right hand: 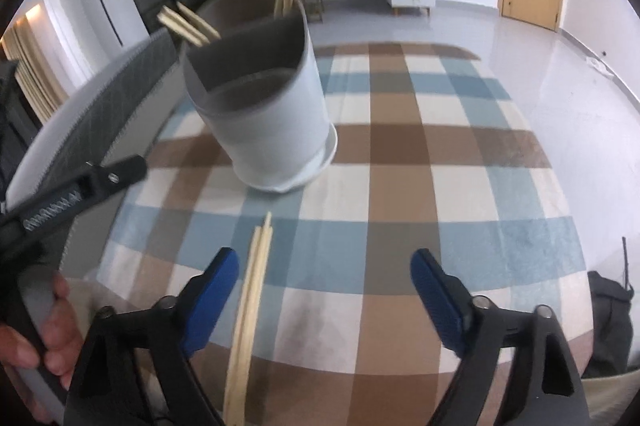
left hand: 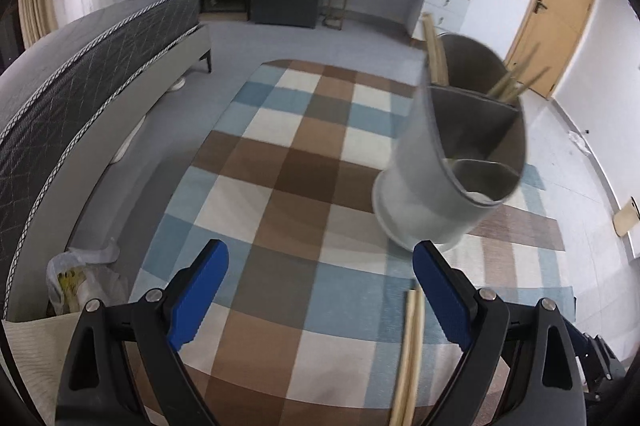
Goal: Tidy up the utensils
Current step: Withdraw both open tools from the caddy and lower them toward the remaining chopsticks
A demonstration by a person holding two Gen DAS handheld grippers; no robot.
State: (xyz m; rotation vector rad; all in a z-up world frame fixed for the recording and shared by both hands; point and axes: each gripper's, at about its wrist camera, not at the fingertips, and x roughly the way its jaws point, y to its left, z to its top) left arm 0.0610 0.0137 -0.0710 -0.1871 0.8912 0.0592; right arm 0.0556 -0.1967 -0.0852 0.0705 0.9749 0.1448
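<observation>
1. Checked rug [right hand: 400, 146] is carrying our grey holder [right hand: 260, 114].
2. We are lowering the right gripper [right hand: 324, 278], jaws apart and empty, astride the loose chopsticks [right hand: 252, 290], closing squarely.

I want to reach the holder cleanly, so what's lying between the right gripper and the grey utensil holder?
A bundle of chopsticks lies on the checked rug between the right gripper and the utensil holder, seen in the right wrist view.
</observation>
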